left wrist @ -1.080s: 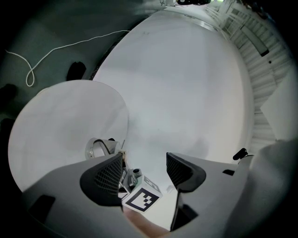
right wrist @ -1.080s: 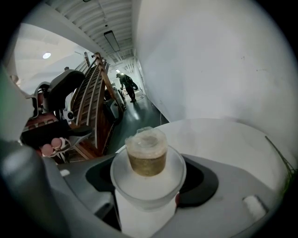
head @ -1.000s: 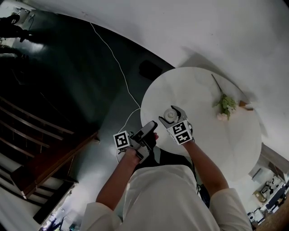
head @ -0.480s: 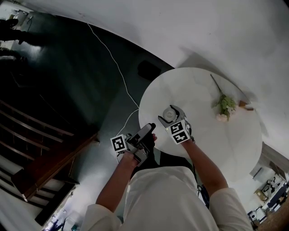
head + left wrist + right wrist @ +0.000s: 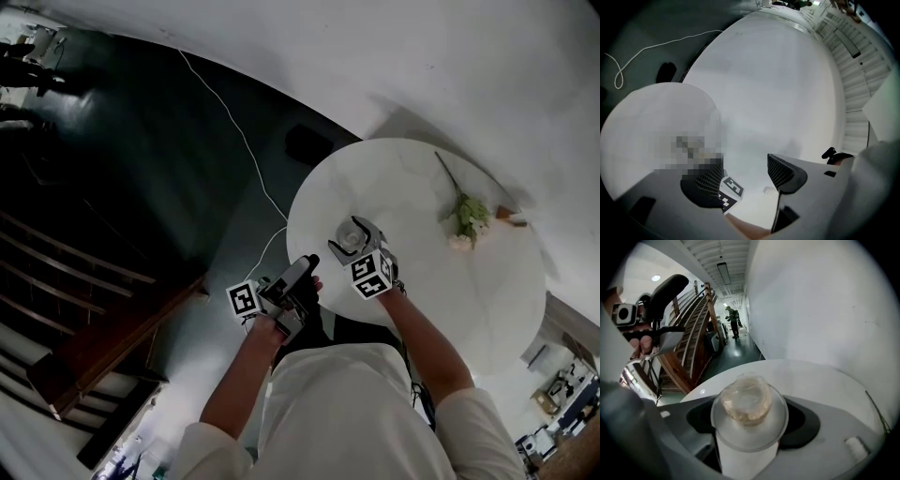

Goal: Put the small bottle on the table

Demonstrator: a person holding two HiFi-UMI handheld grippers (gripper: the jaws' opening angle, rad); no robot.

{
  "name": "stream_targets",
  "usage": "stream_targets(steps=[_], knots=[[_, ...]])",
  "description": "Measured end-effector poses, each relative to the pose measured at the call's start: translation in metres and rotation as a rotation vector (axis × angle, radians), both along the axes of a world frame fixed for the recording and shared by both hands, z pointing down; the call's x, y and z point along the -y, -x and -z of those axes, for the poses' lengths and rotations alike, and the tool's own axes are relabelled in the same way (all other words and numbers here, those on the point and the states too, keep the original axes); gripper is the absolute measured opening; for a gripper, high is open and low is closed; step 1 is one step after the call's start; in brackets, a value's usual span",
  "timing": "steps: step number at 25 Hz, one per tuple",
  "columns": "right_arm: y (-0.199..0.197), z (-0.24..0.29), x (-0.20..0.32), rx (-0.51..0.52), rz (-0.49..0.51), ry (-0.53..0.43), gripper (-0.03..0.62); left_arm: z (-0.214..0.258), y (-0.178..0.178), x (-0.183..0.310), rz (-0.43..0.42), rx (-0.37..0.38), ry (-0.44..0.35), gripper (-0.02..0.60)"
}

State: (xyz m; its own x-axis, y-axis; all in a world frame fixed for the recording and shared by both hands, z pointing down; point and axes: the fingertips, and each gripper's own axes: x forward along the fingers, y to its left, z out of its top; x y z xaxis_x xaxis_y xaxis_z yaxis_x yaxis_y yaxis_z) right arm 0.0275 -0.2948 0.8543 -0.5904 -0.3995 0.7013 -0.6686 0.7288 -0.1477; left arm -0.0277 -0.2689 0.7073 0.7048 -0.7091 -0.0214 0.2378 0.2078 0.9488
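At bench (image 5: 427, 309) 9 o'clock sector, head view: right gripper (image 5: 352, 232) holds small bottle (image 5: 350, 239) upright, cap up. Right gripper view: fingers (image 5: 806, 423) clamped on bottle body, one each side, just below the wide cap disc.

Vs 1 s and 0.5 s ago: gripper + bottle pos. over bench approx. unchanged. Only a slight creep twd 9 o'clock, about equal to the whole-frame shift. Grip unchanged, no release yet. Bottle base hidden by cap and fingers in both views, so cannot tell if it touches bench or hangs just above.

Left gripper (image 5: 302, 272): off bench, at 7 o'clock of bottle, over dark floor (image 5: 169, 187). Fingers (image 5: 784, 172) apart, nothing betw. them. Drifts a little outward vs 1 s ago; no part in the placement.

Flower (image 5: 466, 220) lies at bench 2 o'clock, well apart from bottle; no obstruction.

Assessment: transport looks done, bottle over target surface. Remaining, by my reading: settle base flat, open fingers, withdraw. Risk: wide cap on narrow body, prob. top-heavy; sideways drag on release could topple it.
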Motion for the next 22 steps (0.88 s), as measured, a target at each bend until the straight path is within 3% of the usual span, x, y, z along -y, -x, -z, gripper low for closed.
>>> stream_targets(steps=[9,22], knots=[[0.000,-0.009,-0.003,-0.066,0.038,-0.005,0.370,0.011,0.006,-0.006,-0.021,0.023,-0.028,0.278],[-0.023,0.058,-0.009,-0.020,-0.079,-0.045,0.385,0.052,0.019,-0.021,-0.093,0.043,-0.104,0.276]])
